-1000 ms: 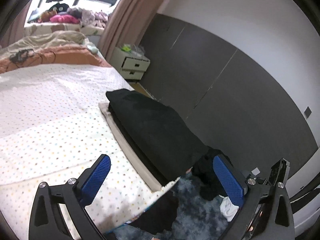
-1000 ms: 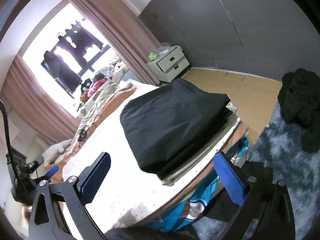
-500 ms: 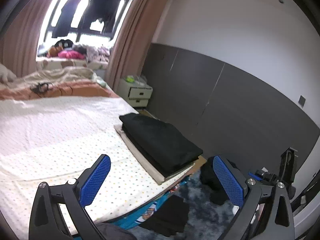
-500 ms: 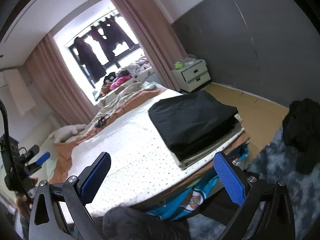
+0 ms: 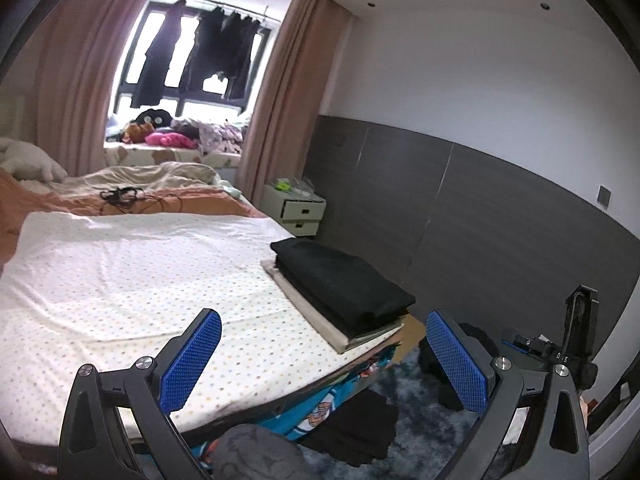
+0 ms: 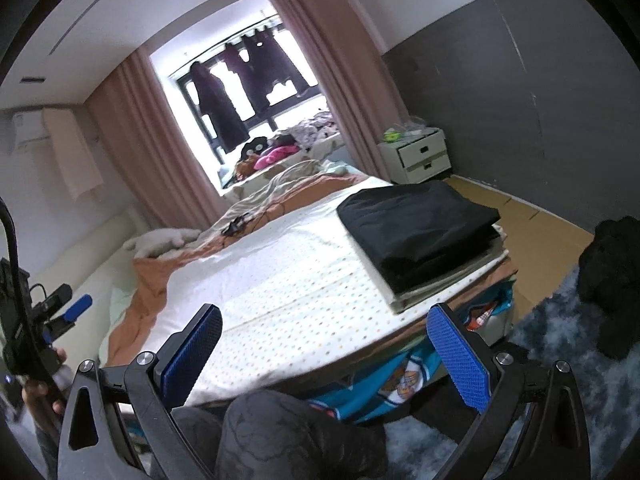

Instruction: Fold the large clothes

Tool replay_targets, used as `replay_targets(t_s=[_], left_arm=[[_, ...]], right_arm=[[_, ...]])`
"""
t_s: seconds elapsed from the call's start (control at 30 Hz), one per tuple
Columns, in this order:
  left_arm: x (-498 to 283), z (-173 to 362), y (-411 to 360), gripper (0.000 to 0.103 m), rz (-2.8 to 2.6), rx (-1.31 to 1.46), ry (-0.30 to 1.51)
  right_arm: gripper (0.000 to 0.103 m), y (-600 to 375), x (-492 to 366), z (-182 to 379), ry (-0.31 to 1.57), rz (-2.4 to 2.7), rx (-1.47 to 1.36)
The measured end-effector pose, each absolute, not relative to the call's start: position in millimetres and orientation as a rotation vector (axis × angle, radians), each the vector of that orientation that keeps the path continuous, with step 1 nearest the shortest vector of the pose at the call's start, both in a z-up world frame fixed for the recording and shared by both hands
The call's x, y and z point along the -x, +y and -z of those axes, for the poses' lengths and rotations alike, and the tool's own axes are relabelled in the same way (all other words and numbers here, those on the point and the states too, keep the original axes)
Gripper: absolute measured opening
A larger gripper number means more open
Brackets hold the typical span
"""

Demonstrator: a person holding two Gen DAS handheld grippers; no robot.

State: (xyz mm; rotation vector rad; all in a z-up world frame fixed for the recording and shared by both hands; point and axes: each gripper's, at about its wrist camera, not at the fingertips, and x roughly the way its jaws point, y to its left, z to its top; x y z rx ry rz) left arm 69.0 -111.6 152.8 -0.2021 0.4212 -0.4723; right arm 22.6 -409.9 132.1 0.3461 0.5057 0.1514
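Both grippers are held up off the bed, level, jaws spread wide and empty: left gripper [image 5: 322,356], right gripper [image 6: 324,356]. One stack of folded clothes [image 5: 344,286] sits at the bed's [image 5: 120,280] near right corner, black on top, beige below, edge at the mattress rim. Rest of the dotted sheet is open; one dark clothes heap [image 6: 610,280] lies on the rug [image 6: 560,320].

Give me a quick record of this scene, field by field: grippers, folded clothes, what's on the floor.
left gripper: open, empty, above bed edge
right gripper: open, empty
folded stack: black clothes on a beige piece, at bed corner
unfolded: black pile on rug
nightstand: beside bed, by curtain
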Motion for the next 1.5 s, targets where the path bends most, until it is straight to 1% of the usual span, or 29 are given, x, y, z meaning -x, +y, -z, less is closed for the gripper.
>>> replay_targets(t_s=[0.23,0.33,0.67,1.03,1.5], left_arm=[[-28,-131,-83,0.103,0.404,0.215,0.418],[-10,-124,-75,0.103,0.343,0.180,0.402],[45,-103,-50,0.103,0.250,0.116,0.354],[76,-77,-39,0.103,0.177,0.109,0.354],[92,-43,-27,0.103,0.101,0.087,0.395]], right_arm=[[0.103,-380,11,-132,0.474,-0.182,-0.294],[0.103,-366,22,-129,0.465,-0.187,-0.269],[0.103,-327,36,-115,0.485,-0.198,-0.215],[0.103,-283,48,-89,0.512,-0.178,-0.174],[0.103,-263,62,-65,0.509,-0.139,-0.145]])
